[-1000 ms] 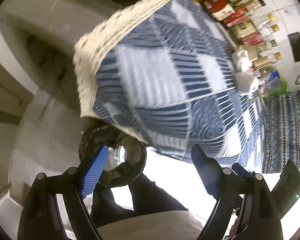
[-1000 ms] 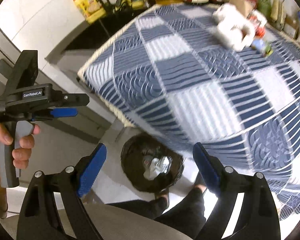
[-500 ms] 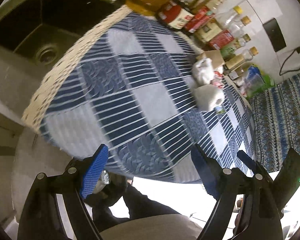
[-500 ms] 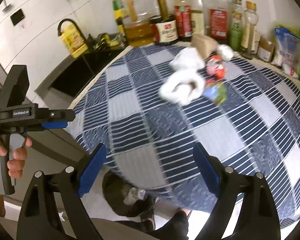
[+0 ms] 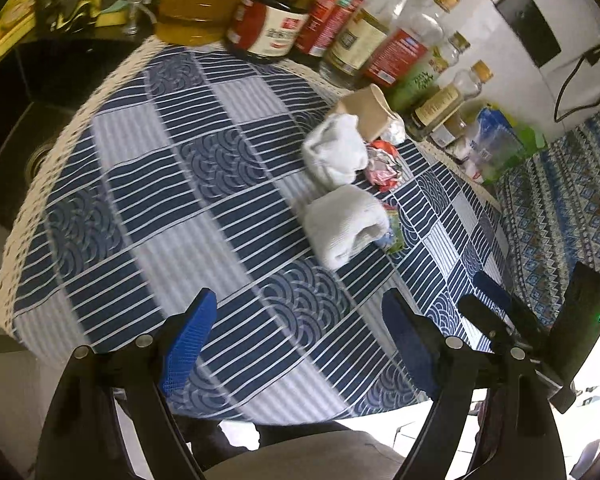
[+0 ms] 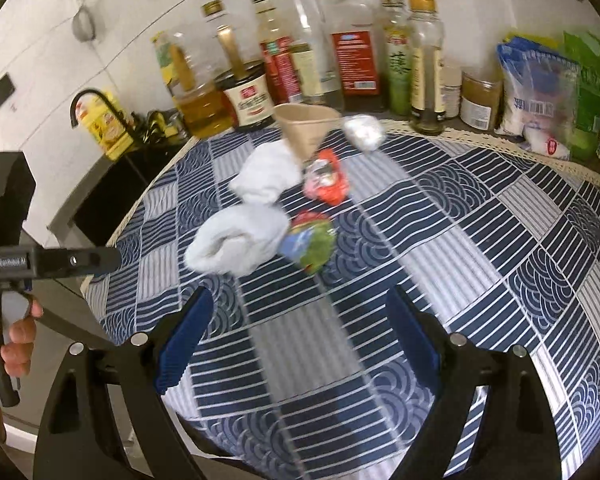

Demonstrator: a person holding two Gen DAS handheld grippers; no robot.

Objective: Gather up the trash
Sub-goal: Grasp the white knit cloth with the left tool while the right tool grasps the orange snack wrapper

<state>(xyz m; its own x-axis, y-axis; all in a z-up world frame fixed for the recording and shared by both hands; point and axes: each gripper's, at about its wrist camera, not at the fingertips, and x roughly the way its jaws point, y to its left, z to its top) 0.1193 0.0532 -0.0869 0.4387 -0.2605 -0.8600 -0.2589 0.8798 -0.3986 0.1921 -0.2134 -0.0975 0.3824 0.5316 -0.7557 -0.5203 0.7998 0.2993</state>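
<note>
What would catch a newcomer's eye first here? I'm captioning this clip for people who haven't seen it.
The blue-and-white patterned tablecloth fills both views. Near its middle lies a cluster of litter: two white crumpled wads, a red wrapper, a green wrapper and a tipped paper cup. Behind stands a row of bottles.

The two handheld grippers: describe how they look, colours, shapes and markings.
Both are matt black frames that fork into two fingers with textured blue pads, silver rivets at the pivots. The right gripper looks the same. In the right wrist view the left gripper shows a pistol-style grip and small white lettering, too blurred to read.
</note>
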